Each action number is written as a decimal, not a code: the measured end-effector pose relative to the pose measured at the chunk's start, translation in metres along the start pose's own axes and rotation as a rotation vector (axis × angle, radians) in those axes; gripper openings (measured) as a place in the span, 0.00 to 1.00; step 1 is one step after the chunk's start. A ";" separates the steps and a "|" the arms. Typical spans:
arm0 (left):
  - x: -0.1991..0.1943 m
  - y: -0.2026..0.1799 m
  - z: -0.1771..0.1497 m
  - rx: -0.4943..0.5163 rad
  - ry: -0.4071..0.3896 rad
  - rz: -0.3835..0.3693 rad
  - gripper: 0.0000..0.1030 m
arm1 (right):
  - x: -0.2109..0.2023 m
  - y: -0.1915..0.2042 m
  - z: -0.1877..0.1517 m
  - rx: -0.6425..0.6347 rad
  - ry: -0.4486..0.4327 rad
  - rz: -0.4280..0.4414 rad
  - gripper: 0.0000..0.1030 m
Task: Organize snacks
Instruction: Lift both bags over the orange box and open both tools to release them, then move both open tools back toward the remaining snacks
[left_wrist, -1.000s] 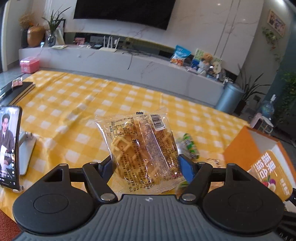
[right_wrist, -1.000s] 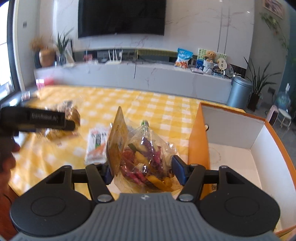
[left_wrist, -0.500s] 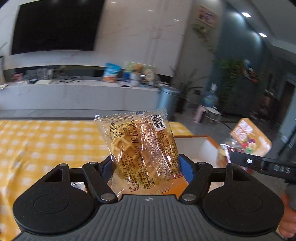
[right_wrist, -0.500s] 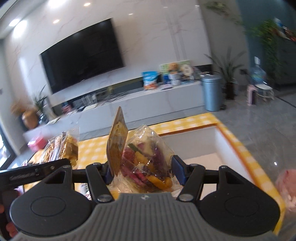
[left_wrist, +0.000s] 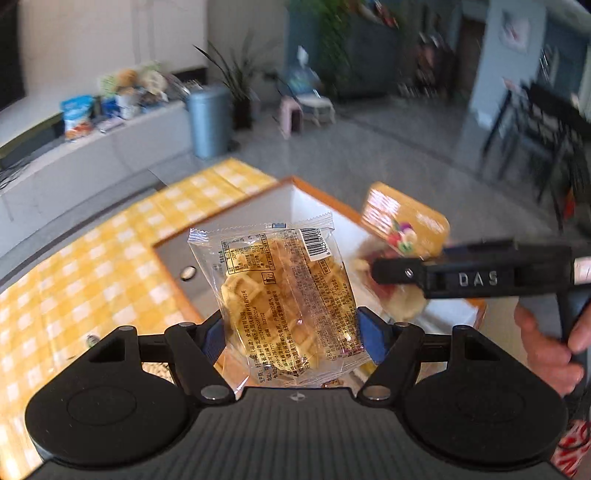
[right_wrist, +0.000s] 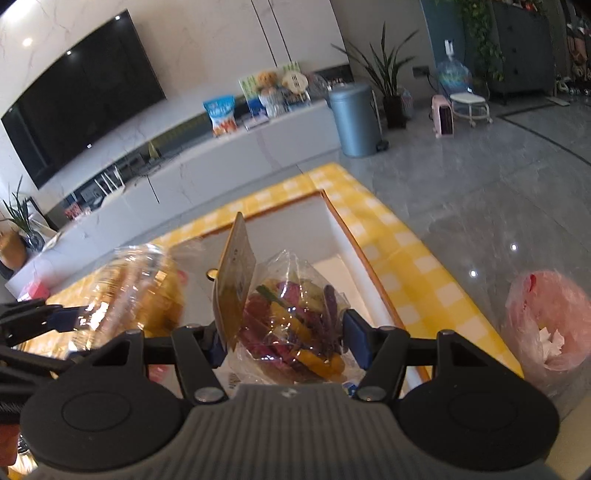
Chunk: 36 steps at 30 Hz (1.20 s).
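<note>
My left gripper (left_wrist: 291, 336) is shut on a clear packet of waffles (left_wrist: 284, 295) and holds it upright above the orange box (left_wrist: 236, 225) with a white inside. My right gripper (right_wrist: 284, 339) is shut on a clear bag of mixed dried vegetable chips (right_wrist: 291, 314) with an orange header card (right_wrist: 234, 291), also above the box (right_wrist: 343, 225). The right gripper with its bag also shows in the left wrist view (left_wrist: 402, 236). The waffle packet also shows in the right wrist view (right_wrist: 136, 291), blurred, at the left.
The box stands at the corner of a table with a yellow checked cloth (left_wrist: 92, 273). A bin with a pink bag (right_wrist: 550, 325) stands on the floor to the right. A grey floor (right_wrist: 480, 177), a white TV bench (right_wrist: 221, 155) and a blue-grey bin (right_wrist: 352, 118) lie beyond.
Both grippers have swung right and tilted down with their snacks, from above the table to above the open box. Both stay shut on their packets.
</note>
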<state>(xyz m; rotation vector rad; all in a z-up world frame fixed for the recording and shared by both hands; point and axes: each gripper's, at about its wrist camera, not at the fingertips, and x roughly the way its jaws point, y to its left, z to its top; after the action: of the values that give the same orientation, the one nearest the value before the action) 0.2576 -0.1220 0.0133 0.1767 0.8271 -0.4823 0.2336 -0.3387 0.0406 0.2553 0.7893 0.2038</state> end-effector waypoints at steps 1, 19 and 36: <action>0.009 -0.001 0.001 0.018 0.028 0.001 0.80 | 0.005 -0.001 0.001 0.001 0.012 0.002 0.59; 0.077 -0.018 0.001 0.199 0.240 0.076 0.80 | 0.069 0.000 0.009 -0.055 0.157 -0.081 0.60; 0.042 -0.019 -0.001 0.169 0.137 0.080 0.93 | 0.050 0.009 0.014 -0.082 0.121 -0.119 0.73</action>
<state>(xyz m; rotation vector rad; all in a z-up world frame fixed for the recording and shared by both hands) 0.2718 -0.1530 -0.0176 0.4007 0.9092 -0.4683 0.2771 -0.3191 0.0193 0.1193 0.9113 0.1401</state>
